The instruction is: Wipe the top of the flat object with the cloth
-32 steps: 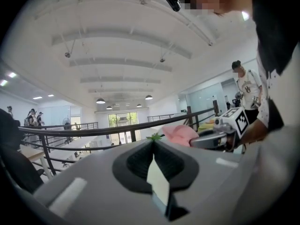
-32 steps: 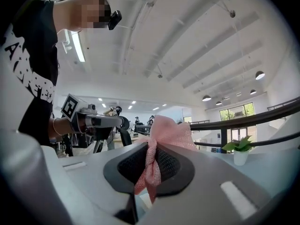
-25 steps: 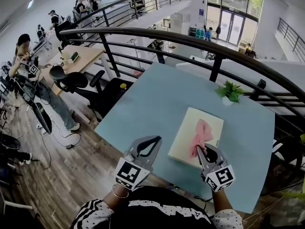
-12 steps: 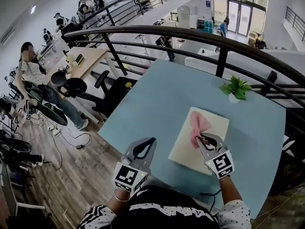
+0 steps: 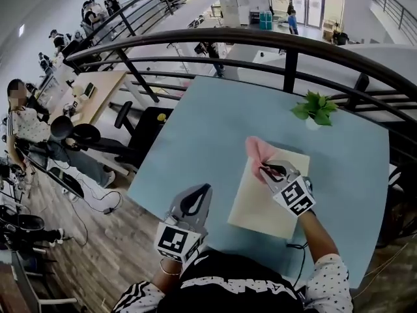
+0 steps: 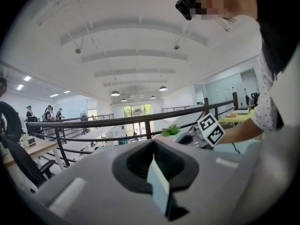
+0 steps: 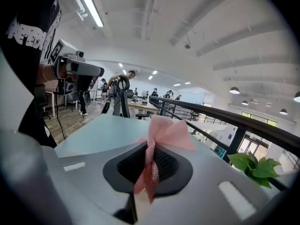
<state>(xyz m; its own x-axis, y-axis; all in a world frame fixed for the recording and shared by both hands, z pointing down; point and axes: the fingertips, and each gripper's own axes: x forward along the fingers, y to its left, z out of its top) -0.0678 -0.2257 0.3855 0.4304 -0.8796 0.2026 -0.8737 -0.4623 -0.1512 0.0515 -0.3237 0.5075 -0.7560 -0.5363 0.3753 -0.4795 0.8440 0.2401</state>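
A cream flat board (image 5: pixel 264 201) lies on the light blue table (image 5: pixel 208 135). A pink cloth (image 5: pixel 260 150) bunches at the board's far left corner, spilling over its edge. My right gripper (image 5: pixel 266 169) is shut on the pink cloth (image 7: pixel 157 139), which fans out beyond the jaws in the right gripper view. My left gripper (image 5: pixel 195 197) hovers over the table's near left edge, away from the board; its jaws are together with nothing between them (image 6: pixel 157 182).
A small green plant (image 5: pixel 314 109) in a white pot stands beyond the board near the far right. A dark metal railing (image 5: pixel 247 41) curves behind the table. Below at left are desks, chairs and several people.
My right gripper has pushed the pink cloth from the board's near middle up to its far left corner. The left gripper has stayed near the table's near edge.
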